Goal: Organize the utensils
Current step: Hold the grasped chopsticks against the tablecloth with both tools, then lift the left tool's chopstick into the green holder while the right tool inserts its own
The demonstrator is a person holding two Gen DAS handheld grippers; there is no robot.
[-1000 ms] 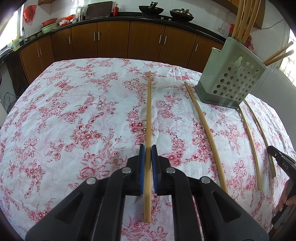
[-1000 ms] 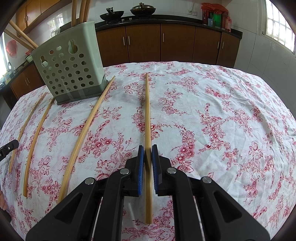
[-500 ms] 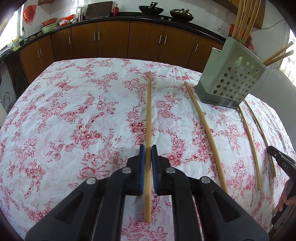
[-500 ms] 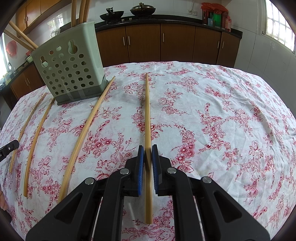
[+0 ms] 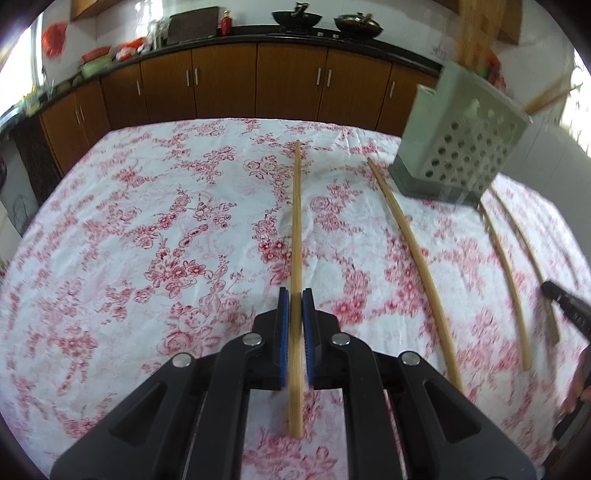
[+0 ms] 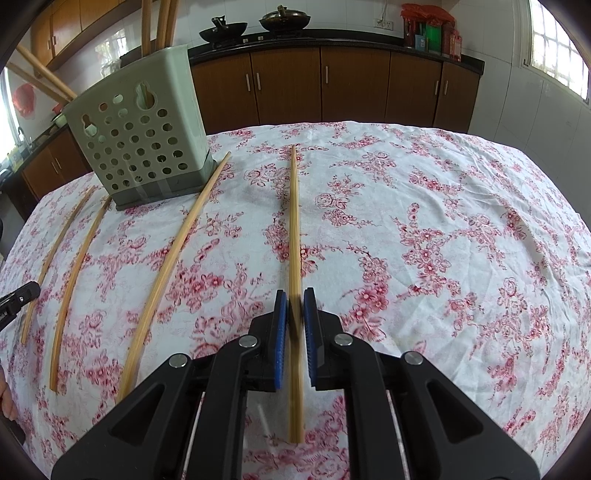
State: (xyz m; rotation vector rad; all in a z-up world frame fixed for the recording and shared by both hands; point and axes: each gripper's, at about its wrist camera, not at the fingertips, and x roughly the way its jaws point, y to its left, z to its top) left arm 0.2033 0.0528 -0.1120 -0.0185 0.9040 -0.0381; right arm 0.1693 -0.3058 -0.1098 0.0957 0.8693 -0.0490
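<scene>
Your table fills most of both views under a white cloth (image 5: 147,221) printed with red flowers, thin and lightly creased. Behind it, from 10 to 2 o'clock, runs a row of brown wooden cabinets (image 5: 221,85) with slim metal handles under a dark counter. Two dark woks (image 5: 297,16) sit on that counter at 12 o'clock. The pale green plastic utensil holder (image 6: 140,144) is boxy and punched with round holes. It stands on a grey base at 10 o'clock in your right wrist view, and at 2 o'clock in the left one, where it is blurred. Bamboo sticks rise out of its top. A long loose chopstick (image 6: 173,266) lies on the cloth with its far end just beside the holder's base. Two thinner, bowed ones (image 6: 74,277) lie farther out at 9 o'clock, near the black tip of your other tool. Your left gripper (image 5: 294,306) has its blue ribbed pads closed on the left-hand chopstick (image 5: 296,221), a straight pale bamboo stick pointing to 12 o'clock. That stick casts a faint shadow on the cloth. Your right gripper (image 6: 294,306) is clamped the same way on the right-hand chopstick (image 6: 294,221), which also runs straight ahead to 12 o'clock.
</scene>
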